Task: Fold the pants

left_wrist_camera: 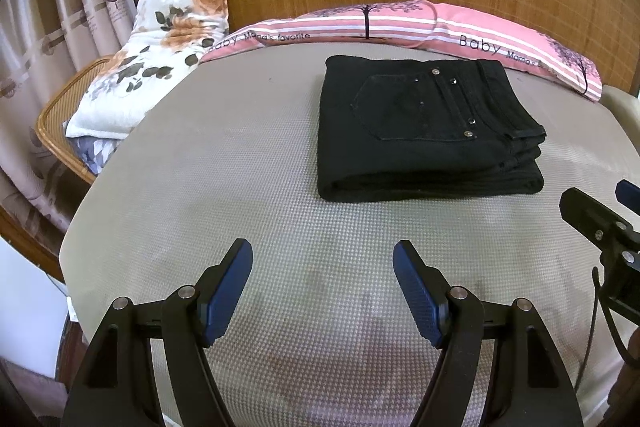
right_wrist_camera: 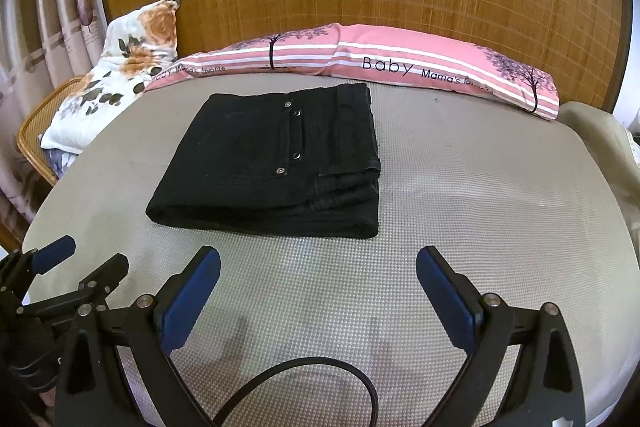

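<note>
Grey textured bedding (left_wrist_camera: 200, 167) spreads below us, the folded black pants (left_wrist_camera: 424, 131) resting just before the pink pillow (left_wrist_camera: 440, 27) — our left gripper (left_wrist_camera: 322, 283) and right gripper (right_wrist_camera: 318, 287) both gape wide, empty, nearer than the pants.

The folded black pants (left_wrist_camera: 428, 131) conceal their own inner layers; only stacked edges show at the right end. The floral pillow (left_wrist_camera: 156, 59) at the mattress's far left corner covers most of a wicker chair (left_wrist_camera: 52, 123) and a blue-patterned cloth (left_wrist_camera: 94, 151). The right gripper (left_wrist_camera: 600, 219) is cut off by the left wrist view's right edge. Small print on the pink pillow (right_wrist_camera: 400, 63) along the far edge runs out of legibility after "Mama's".
</note>
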`<state>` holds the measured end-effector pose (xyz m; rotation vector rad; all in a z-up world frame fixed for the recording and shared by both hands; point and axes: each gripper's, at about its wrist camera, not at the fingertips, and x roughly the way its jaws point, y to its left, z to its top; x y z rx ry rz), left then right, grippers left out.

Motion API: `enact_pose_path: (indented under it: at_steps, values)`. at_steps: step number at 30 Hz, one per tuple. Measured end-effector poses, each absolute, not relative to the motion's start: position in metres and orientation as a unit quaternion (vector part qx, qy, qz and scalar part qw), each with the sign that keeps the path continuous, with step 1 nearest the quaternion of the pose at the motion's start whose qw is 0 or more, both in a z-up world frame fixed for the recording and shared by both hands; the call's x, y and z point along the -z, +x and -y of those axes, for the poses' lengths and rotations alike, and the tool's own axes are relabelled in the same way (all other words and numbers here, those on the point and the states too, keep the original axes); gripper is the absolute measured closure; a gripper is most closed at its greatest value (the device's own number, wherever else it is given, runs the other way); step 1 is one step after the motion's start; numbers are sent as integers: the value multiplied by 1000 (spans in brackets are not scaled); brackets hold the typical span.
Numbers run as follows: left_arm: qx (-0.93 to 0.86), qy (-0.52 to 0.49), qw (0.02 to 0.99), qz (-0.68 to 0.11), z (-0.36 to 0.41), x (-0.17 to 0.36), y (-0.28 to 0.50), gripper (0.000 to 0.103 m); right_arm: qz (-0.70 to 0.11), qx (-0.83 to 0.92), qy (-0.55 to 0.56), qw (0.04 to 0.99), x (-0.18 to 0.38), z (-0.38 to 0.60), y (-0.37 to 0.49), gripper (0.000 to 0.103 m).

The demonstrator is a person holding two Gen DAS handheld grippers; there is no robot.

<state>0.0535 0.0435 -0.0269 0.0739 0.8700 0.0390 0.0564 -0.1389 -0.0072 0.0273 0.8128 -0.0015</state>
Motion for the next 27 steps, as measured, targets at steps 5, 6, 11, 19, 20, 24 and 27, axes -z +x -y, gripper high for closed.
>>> enact_pose_path:
  at_steps: [5,6,11,19,20,24,27]
  values:
    - [-18,36,905,-423,-44,28,54,30,-397,-3,14,918,8,137,57,6]
    - [-19,37,905,-422,-44,28,54,30,-398,-5,14,917,9,137,57,6]
    - [-15,40,905,-422,-43,27,55,30,-405,-10,12,914,13,134,58,6]
    - [-14,39,906,-420,-44,27,54,30,-404,-10,9,915,12,133,57,6]
    - [-13,39,906,-420,-44,26,55,30,-403,-9,9,915,12,133,57,6]
    - [-14,41,906,-420,-44,26,55,30,-405,-11,9,914,12,133,56,6]
    - [-16,42,907,-419,-44,26,54,30,-409,-14,11,913,14,133,57,6]
